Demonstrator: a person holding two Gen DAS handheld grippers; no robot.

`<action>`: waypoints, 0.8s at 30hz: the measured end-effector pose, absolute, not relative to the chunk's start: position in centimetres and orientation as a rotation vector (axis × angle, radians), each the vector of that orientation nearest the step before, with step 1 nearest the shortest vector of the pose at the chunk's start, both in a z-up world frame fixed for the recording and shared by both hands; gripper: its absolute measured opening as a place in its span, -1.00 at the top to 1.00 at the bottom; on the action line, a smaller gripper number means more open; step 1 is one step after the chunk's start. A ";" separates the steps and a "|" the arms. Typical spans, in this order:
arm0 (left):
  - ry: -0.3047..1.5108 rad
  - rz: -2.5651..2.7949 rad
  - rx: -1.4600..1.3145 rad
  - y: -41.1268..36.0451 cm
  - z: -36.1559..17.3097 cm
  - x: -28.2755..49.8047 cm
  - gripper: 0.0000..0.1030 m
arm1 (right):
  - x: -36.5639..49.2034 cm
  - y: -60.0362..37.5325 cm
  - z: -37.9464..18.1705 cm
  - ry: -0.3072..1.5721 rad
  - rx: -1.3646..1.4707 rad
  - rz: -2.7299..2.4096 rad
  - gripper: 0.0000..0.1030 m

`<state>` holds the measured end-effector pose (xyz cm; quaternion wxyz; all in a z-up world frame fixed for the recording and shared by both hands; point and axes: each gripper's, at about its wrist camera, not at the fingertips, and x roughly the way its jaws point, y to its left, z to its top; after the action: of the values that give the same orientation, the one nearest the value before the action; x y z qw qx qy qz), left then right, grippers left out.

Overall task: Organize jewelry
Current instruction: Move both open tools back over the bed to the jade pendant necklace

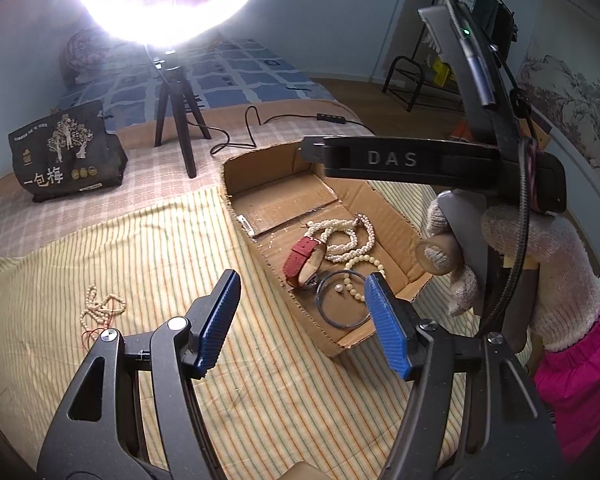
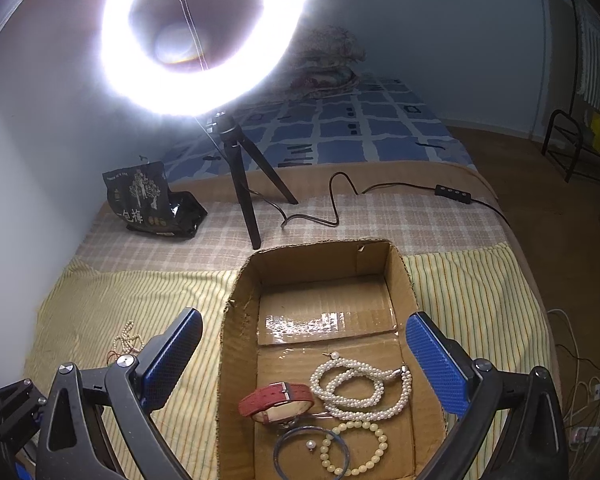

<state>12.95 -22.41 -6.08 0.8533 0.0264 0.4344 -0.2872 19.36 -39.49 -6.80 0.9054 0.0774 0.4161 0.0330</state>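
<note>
Both sets of jaws are spread wide and holding nothing. Left gripper (image 1: 302,316) hangs over the striped cloth (image 1: 140,248) at the near corner of the box (image 1: 236,204), and the right gripper (image 2: 304,364) sits right above the box (image 2: 236,320), blue pads either side of it. In the left view you can see the gloved right hand (image 1: 512,264) around that gripper's handle.

Most of the jewelry is in the box already: red watch (image 2: 276,400), pearl rope (image 2: 360,388) bunched beside it, a dark bangle (image 2: 312,452) with a single pearl (image 2: 310,445) lying inside its ring, and a pale bead bracelet (image 2: 356,448) overlapping the bangle. One small bead strand (image 1: 100,312) is out on the cloth, well left of the box.

Behind it all: ring light (image 2: 204,36) on a tripod and a black snack bag (image 2: 148,200) on the bed.
</note>
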 end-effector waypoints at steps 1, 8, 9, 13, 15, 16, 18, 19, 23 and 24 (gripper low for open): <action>0.911 -0.601 0.053 -22.1 -6.0 12.9 -0.29 | 19.3 -39.4 -6.7 0.857 0.162 0.067 -0.99; 0.910 -0.561 0.041 -19.3 -6.1 13.1 -0.29 | 18.7 -37.9 -5.7 0.829 0.152 0.063 -0.99; 0.913 -0.551 0.035 -18.7 -6.2 13.2 -0.29 | 18.7 -37.5 -5.5 0.824 0.148 0.068 -0.99; 0.925 -0.504 0.012 -15.8 -6.6 13.7 -0.29 | 18.7 -35.8 -5.2 0.805 0.131 0.098 -0.99; 0.927 -0.482 0.006 -14.6 -6.9 13.8 -0.29 | 18.9 -34.8 -5.0 0.799 0.121 0.115 -0.99; 0.930 -0.466 0.000 -13.7 -7.1 14.0 -0.29 | 19.1 -34.3 -5.0 0.795 0.118 0.126 -0.99; 0.939 -0.446 -0.018 -12.2 -7.4 14.2 -0.29 | 19.3 -33.4 -5.0 0.794 0.117 0.147 -0.99; 0.947 -0.436 -0.029 -11.5 -7.7 14.4 -0.29 | 19.5 -32.9 -5.1 0.797 0.118 0.159 -0.99; 0.963 -0.397 -0.048 -8.9 -8.5 14.8 -0.28 | 20.2 -30.7 -5.5 0.822 0.105 0.215 -0.99; 0.967 -0.389 -0.049 -8.2 -8.8 14.8 -0.29 | 20.3 -30.2 -5.6 0.829 0.102 0.227 -0.99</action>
<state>14.83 -8.24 -8.77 0.8670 -0.0232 0.4617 -0.1859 20.33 -30.22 -5.57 0.9077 0.0493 0.4018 0.1102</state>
